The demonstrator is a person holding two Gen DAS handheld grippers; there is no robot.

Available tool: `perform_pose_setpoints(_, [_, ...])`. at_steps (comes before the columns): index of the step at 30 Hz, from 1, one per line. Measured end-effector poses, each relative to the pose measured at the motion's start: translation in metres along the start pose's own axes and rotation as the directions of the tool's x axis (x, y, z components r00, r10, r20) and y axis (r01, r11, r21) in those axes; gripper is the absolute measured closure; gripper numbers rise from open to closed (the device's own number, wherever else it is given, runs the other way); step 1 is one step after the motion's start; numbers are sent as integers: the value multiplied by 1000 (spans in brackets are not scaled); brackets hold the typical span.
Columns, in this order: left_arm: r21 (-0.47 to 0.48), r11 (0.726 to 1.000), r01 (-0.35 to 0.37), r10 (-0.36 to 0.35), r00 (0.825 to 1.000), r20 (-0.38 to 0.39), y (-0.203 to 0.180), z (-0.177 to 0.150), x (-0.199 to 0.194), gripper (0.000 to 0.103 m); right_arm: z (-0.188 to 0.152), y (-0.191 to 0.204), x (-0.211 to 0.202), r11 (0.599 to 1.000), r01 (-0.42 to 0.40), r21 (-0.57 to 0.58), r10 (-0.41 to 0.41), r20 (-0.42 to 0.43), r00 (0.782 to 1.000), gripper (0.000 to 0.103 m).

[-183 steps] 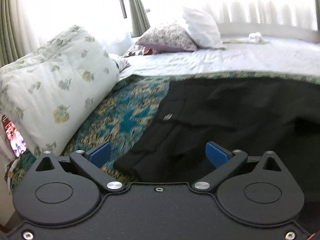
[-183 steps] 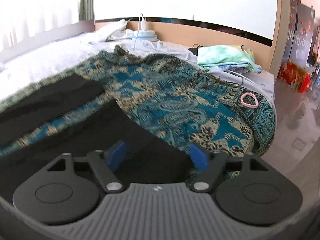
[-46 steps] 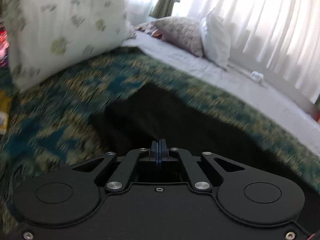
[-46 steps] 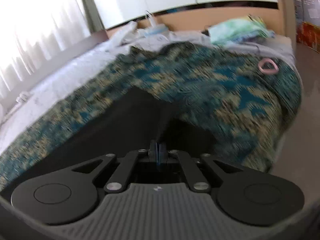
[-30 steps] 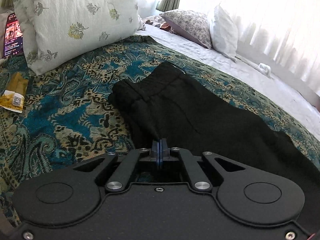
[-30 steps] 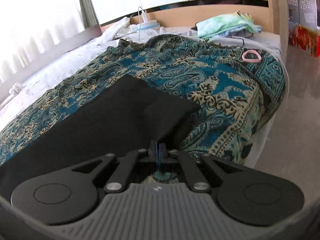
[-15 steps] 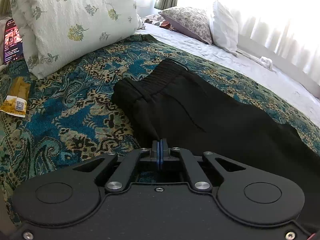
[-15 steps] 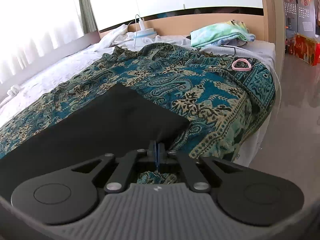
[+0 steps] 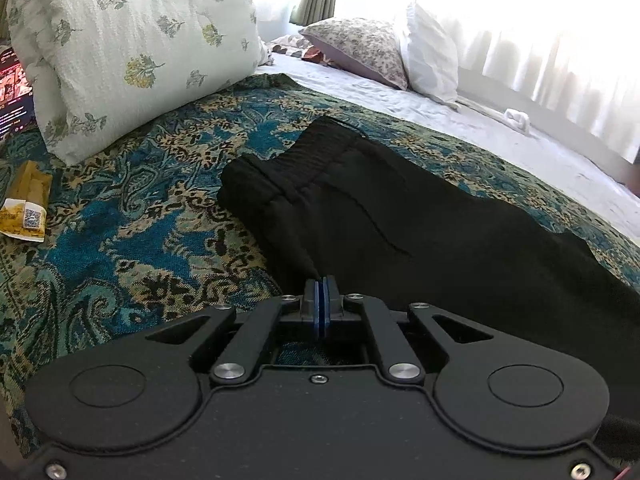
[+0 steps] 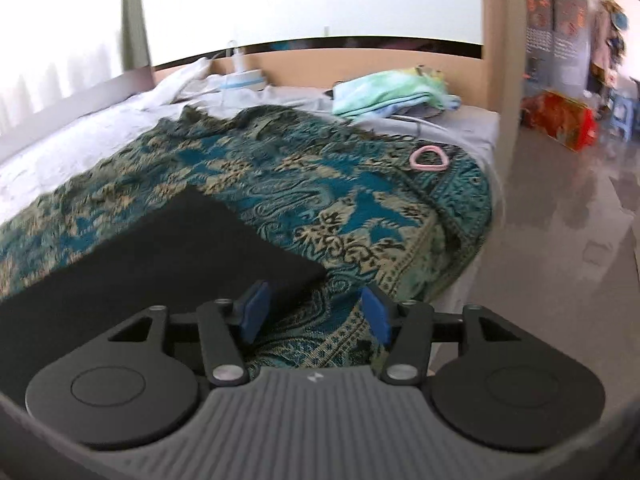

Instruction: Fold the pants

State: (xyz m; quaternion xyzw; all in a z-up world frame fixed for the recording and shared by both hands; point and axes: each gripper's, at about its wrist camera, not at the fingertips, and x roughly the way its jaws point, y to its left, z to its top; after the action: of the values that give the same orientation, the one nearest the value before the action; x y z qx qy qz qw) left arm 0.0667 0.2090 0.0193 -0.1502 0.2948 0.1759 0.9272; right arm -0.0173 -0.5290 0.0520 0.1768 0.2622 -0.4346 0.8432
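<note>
At the far left of the left wrist view a small yellow packet (image 9: 25, 210) lies on the patterned blanket (image 9: 120, 236), with a floral pillow (image 9: 132, 48) behind it, both well apart from the work. The black pants (image 9: 400, 232) lie flat on that blanket, on the bed, leg over leg as far as I can judge, waistband (image 9: 296, 168) toward the pillow and the legs running off to the right. The left tongs (image 9: 321, 306) are pressed fully together, and a ridge of black cloth rises right to their blue pads, so they appear to pinch the near edge of the pants below the waistband. In the right wrist view the hem end (image 10: 208, 240) lies flat with a square corner, and the right tongs (image 10: 316, 312) stand well apart with nothing between the pads, just beside that corner. The cloth looks light, limp and matte, likely a soft knit: it should drape and sag rather than hold shape, and slip little on the woven blanket. Good holds, I judge, are the thick elastic waistband and the doubled hem corners, pinching both layers together so the lower one does not trail.
</note>
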Motion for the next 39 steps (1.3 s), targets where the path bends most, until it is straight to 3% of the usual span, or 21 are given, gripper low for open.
perform_pose_setpoints(2, [11, 1000, 5, -5, 1000, 4, -1, 0, -3, 97, 5, 15, -14, 997, -77, -3, 77, -6, 997, 33])
perform_pose_setpoints(3, [13, 1000, 7, -7, 1000, 4, -1, 0, -5, 90, 7, 25, -19, 992, -123, -12, 123, -16, 992, 32])
perform_pose_setpoints(4, [15, 1000, 7, -7, 1000, 8, -1, 0, -9, 75, 8, 39, -26, 983, -183, -26, 182, -30, 983, 31])
perform_pose_setpoints(6, [21, 1000, 8, -8, 1000, 27, -1, 1, -18, 60, 9, 73, -39, 949, -311, -53, 307, -68, 949, 31])
perform_pose_setpoints(9, [44, 999, -21, 18, 997, 80, -1, 8, -30, 60, 6, 138, -51, 856, -510, -79, 496, -152, 855, 30])
perform_pose_setpoints(11, [58, 998, -25, 17, 992, 128, -3, 16, -36, 60, -1, 189, -59, 775, -625, -96, 598, -211, 773, 30])
perform_pose_setpoints(14, [86, 996, 32, -45, 985, 166, -10, 29, -33, 59, -16, 274, -73, 647, -750, -134, 695, -301, 653, 30])
perform_pose_setpoints(17, [139, 989, 51, -78, 976, 203, -23, 33, -21, 60, -41, 354, -89, 551, -814, -183, 724, -380, 575, 29])
perform_pose_setpoints(19, [178, 983, 34, -69, 978, 195, -28, 32, -6, 62, -61, 398, -99, 508, -833, -220, 719, -424, 550, 25])
perform_pose_setpoints(21, [200, 979, -33, 6, 991, 131, -32, 28, 11, 64, -83, 433, -107, 483, -835, -262, 704, -450, 549, 14])
perform_pose_setpoints(23, [189, 979, -77, 73, 997, 30, -27, 22, 27, 68, -104, 463, -115, 470, -823, -320, 686, -454, 569, 6])
perform_pose_setpoints(27, [153, 987, -56, 53, 998, 21, -18, 15, 27, 67, -135, 499, -118, 461, -777, -429, 639, -447, 626, 0])
perform_pose_setpoints(30, [138, 990, -41, 38, 999, 26, -15, 12, 27, 67, -153, 519, -112, 454, -760, -465, 598, -473, 647, 0])
perform_pose_setpoints(32, [142, 989, -41, 37, 999, 32, -14, 11, 27, 67, -167, 527, -108, 438, -771, -462, 581, -509, 635, 14])
perform_pose_setpoints(33, [142, 989, -41, 37, 999, 34, -14, 11, 25, 67, -171, 526, -110, 435, -768, -470, 583, -503, 638, 37])
perform_pose_setpoints(34, [140, 989, -38, 33, 999, 35, -14, 11, 25, 67, -174, 523, -115, 448, -731, -514, 587, -448, 675, 74])
perform_pose_setpoints(35, [137, 990, -35, 31, 999, 35, -13, 11, 25, 67, -174, 520, -121, 449, -709, -543, 602, -403, 689, 89])
perform_pose_setpoints(37, [134, 990, -34, 29, 999, 37, -11, 11, 25, 67, -169, 513, -126, 456, -714, -531, 640, -362, 678, 94])
perform_pose_setpoints(39, [139, 990, -38, 32, 999, 44, -12, 10, 26, 67, -168, 508, -129, 474, -687, -551, 657, -298, 692, 99])
